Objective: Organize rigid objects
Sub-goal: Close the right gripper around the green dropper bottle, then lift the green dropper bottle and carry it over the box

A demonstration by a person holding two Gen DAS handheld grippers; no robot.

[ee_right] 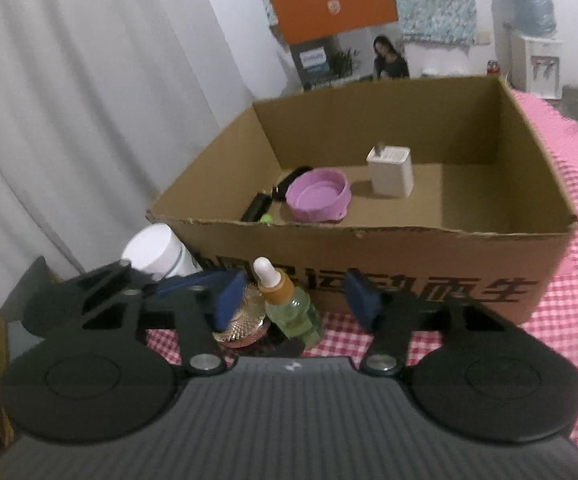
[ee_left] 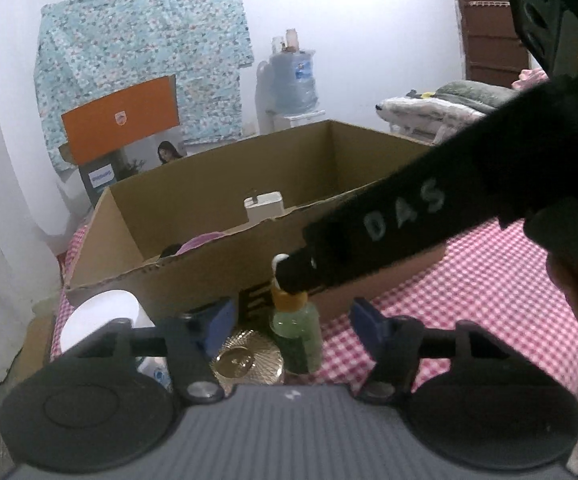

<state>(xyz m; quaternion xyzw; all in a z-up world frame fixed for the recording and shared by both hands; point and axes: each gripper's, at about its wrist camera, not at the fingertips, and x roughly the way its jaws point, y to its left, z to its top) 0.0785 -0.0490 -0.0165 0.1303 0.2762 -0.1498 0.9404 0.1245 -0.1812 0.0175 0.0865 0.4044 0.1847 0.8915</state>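
A green dropper bottle (ee_left: pixel 295 330) with an orange collar and white bulb stands on the checked cloth before the cardboard box (ee_left: pixel 193 264). My left gripper (ee_left: pixel 293 320) is open, its blue pads on either side of the bottle. My right gripper (ee_right: pixel 295 300) is open too, with the same bottle (ee_right: pixel 289 306) between its pads; its black body (ee_left: pixel 409 220) crosses the left wrist view above the bottle. The box (ee_right: pixel 369 248) holds a purple bowl (ee_right: pixel 318 196), a white charger (ee_right: pixel 391 172) and black items (ee_right: pixel 255 208).
A gold-lidded glass jar (ee_left: pixel 247 362) stands left of the bottle, also seen in the right wrist view (ee_right: pixel 245 326). A white jar (ee_right: pixel 157 252) stands by the box's left corner. White curtain hangs at left. The pink checked cloth (ee_right: pixel 569 312) extends right.
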